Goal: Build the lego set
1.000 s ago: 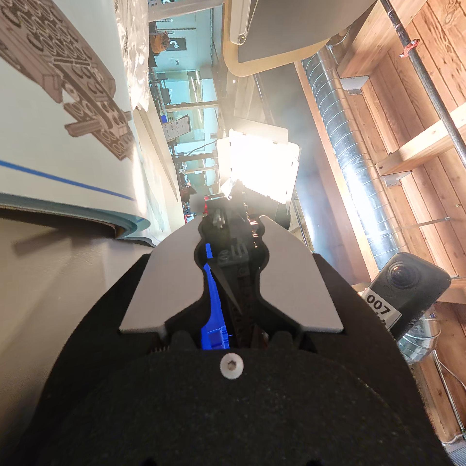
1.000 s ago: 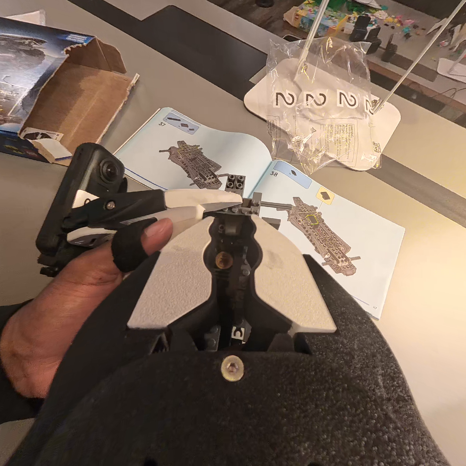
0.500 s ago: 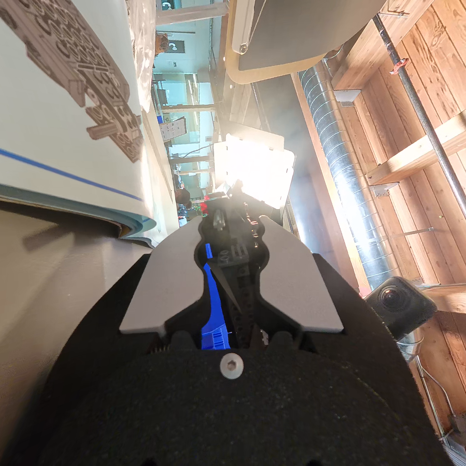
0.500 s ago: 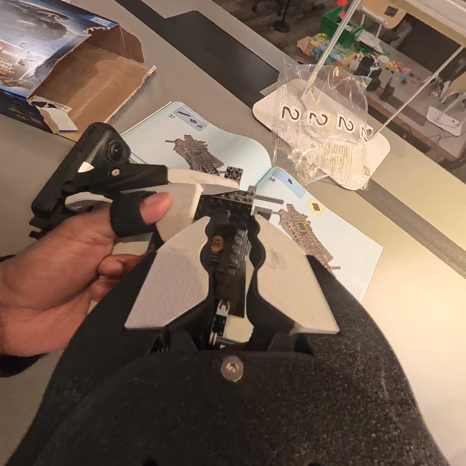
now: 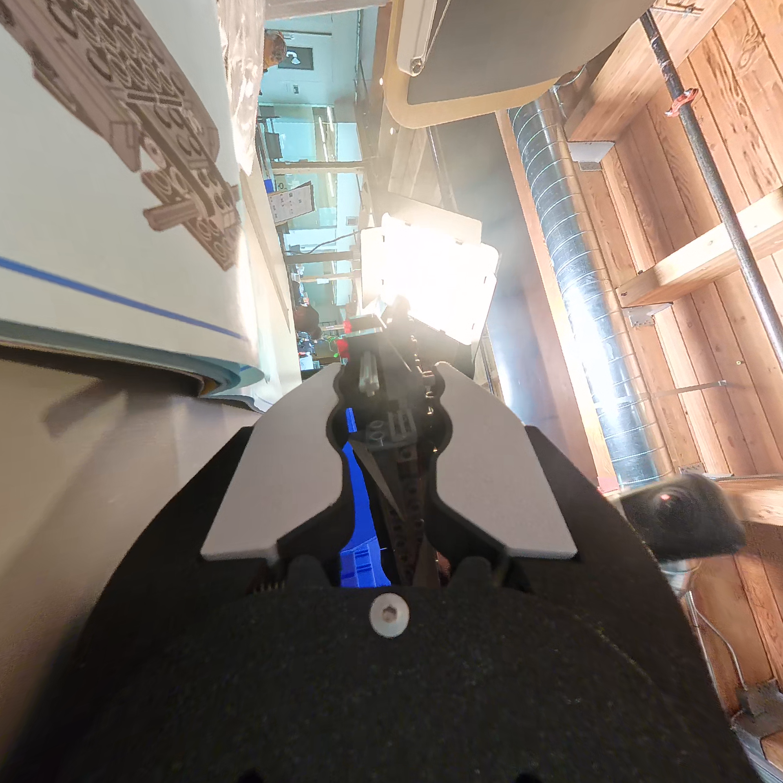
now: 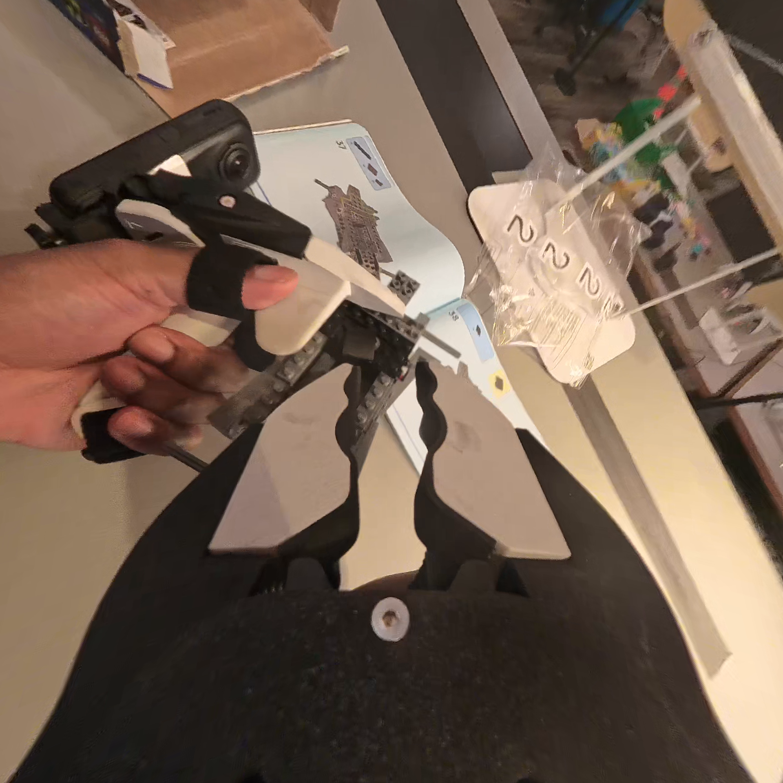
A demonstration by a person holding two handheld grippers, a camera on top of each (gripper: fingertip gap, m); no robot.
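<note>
open booklet (image 6: 406, 237) – torn box (image 6: 237, 46), clear bag (image 6: 563, 271), duct (image 5: 593, 322)

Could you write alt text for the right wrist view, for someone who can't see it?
A person's hand holds the left hand-held gripper, clamped on a dark grey toy-brick model. The right hand-held gripper is open just below it, over an open pale-blue instruction booklet on a beige table.

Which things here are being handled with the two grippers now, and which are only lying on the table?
Handled:
- dark grey brick model, clamped in the left gripper
- right gripper, fingers open beside the model

Lying about:
- open instruction booklet
- clear plastic bag
- torn cardboard box
- loose grey brick
</note>
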